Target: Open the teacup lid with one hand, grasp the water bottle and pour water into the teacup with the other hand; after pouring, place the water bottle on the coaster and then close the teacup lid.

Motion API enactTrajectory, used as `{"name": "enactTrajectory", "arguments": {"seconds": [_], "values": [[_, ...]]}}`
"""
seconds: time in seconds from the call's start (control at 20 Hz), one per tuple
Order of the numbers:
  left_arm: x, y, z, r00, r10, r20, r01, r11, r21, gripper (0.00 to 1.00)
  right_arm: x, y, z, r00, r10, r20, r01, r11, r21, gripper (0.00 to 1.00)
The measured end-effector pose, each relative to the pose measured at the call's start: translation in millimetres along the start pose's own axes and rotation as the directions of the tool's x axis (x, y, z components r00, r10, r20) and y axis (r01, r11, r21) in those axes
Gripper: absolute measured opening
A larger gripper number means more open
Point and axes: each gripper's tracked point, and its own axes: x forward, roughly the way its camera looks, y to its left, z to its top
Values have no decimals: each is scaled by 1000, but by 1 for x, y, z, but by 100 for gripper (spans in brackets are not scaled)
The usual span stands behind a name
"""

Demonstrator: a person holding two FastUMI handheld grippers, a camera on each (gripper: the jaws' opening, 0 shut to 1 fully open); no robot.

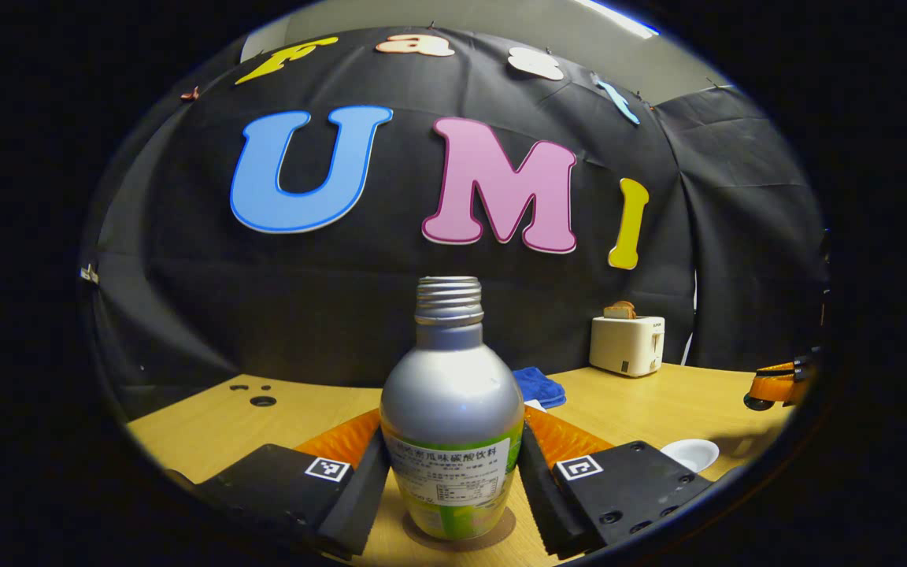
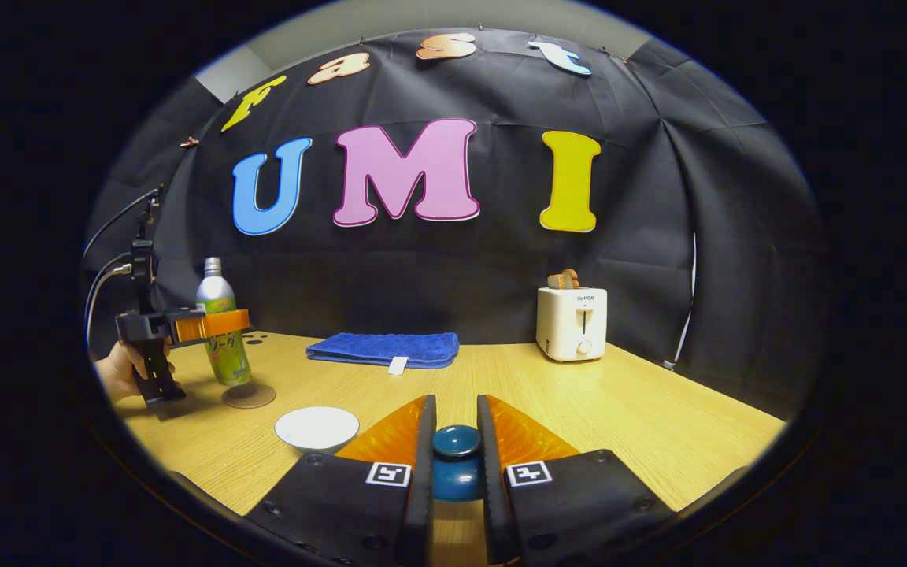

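The silver water bottle (image 1: 452,409), capless with a green label, stands upright between my left gripper's (image 1: 453,492) fingers, which press its sides. A brown coaster (image 1: 493,537) lies under its base. In the right gripper view the bottle (image 2: 219,323) and the coaster (image 2: 249,395) are at far left, with a hand (image 2: 119,370) holding that gripper. My right gripper (image 2: 456,441) is shut on the round knob of the dark teal teacup lid (image 2: 457,472). Its fingers hide whatever is beneath the lid.
A shallow white dish (image 2: 317,428) sits on the wooden table (image 2: 658,425) between the two grippers. A folded blue towel (image 2: 383,348) lies at the back, and a white toaster (image 2: 571,323) holding toast stands back right. The right gripper's body (image 1: 776,384) is at far right.
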Motion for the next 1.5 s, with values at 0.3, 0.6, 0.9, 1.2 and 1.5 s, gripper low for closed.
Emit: {"name": "enactTrajectory", "arguments": {"seconds": [0.3, 0.6, 0.9, 1.2, 1.5], "values": [[12, 4, -28, 999, 2, -49, -3, 1000, -25, 81, 0, 0, 0, 1000, 0, -1, 0, 1000, 0, 29], [8, 0, -38, 996, -15, -91, 13, 1000, -18, 84, 0, 0, 1, 1000, 0, 0, 0, 1000, 0, 29], [-17, 0, -57, 985, -4, -175, 4, 1000, -3, 96, 0, 0, 1, 1000, 1, 0, -1, 1000, 0, 29], [-55, -7, -56, 983, -19, -180, 17, 1000, -12, 95, 1, 0, 1, 1000, 1, 0, -1, 1000, 0, 29], [-106, 0, -37, 998, 19, -56, -16, 999, 47, 95, 0, 22, 0, 997, 71, -2, -71, 997, 1, 29]]}}
